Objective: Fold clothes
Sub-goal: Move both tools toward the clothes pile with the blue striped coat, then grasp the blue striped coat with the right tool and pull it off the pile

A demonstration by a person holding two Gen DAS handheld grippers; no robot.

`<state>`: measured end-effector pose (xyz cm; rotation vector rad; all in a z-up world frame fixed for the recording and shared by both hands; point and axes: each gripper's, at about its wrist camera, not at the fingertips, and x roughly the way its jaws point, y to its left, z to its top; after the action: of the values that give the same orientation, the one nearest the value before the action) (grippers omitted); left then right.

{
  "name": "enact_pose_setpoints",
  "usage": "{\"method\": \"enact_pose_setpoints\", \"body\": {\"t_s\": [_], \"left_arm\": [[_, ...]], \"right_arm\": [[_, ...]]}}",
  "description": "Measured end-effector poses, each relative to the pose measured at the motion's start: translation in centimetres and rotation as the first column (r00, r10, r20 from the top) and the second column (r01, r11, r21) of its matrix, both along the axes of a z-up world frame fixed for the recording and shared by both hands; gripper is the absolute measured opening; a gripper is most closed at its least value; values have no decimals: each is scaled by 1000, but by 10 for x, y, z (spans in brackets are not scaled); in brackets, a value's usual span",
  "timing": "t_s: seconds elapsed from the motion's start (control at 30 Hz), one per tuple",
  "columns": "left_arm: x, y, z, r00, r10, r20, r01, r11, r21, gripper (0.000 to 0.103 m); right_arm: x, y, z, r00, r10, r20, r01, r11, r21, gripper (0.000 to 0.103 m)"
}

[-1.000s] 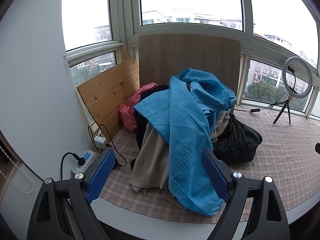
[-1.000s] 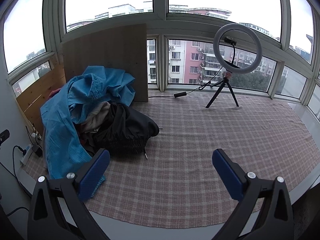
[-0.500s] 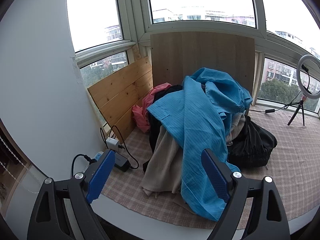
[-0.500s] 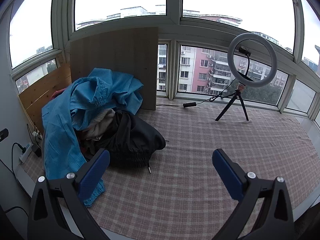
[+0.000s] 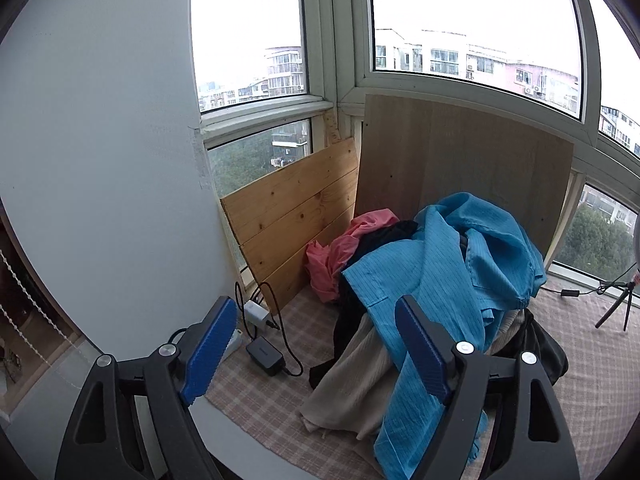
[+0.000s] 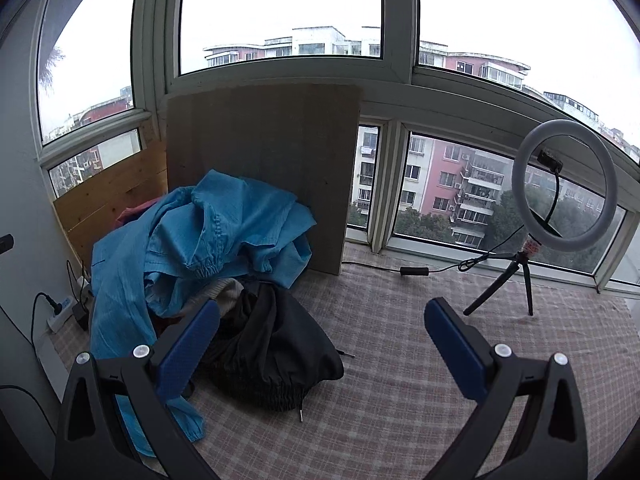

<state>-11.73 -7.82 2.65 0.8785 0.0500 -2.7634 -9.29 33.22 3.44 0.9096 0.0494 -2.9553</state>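
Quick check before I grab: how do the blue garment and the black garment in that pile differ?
The blue garment drapes over the pile's top and down its front; the black garment sits low on the plaid cloth. Blue shows fine stripes; black looks plain with a gathered hem. Both are crumpled, unfolded, and untouched.

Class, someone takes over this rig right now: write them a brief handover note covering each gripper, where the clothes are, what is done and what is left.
Left gripper: open, empty, facing the pile.
Right gripper: open, empty, above the checked cloth.
Clothes: one heap in the corner by the wooden boards. Blue garment draped on top; pink garment behind; beige garment underneath at the front; black garment on the ring light side.
Done: nothing folded.
Left: pull out each piece, lay flat, fold.
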Motion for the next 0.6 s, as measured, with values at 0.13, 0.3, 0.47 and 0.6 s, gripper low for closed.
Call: {"method": "enact_pose_setpoints", "body": {"t_s": [0.13,0.3,0.47,0.6], "left_arm": [[-1,-13,3,1000,27,2,-27,1000,-13,80],[-15,-22,-11,999,-4,34,4,1000,8,80],[-39,-26,-26,995,-82,60,79,996,44,80],[-55,-32,-33,991,-122,54,120,992,36,80]], "right_arm": [[-29,-16,-8,999,47,28,-47,999,-9,103],[-64,-43,-25,993,87,77,-87,996,-11,103],[-103,-76,-40,988,106,114,-107,994,3,103],[-155,-107,-47,982,106,155,-108,994,6,103]]}}
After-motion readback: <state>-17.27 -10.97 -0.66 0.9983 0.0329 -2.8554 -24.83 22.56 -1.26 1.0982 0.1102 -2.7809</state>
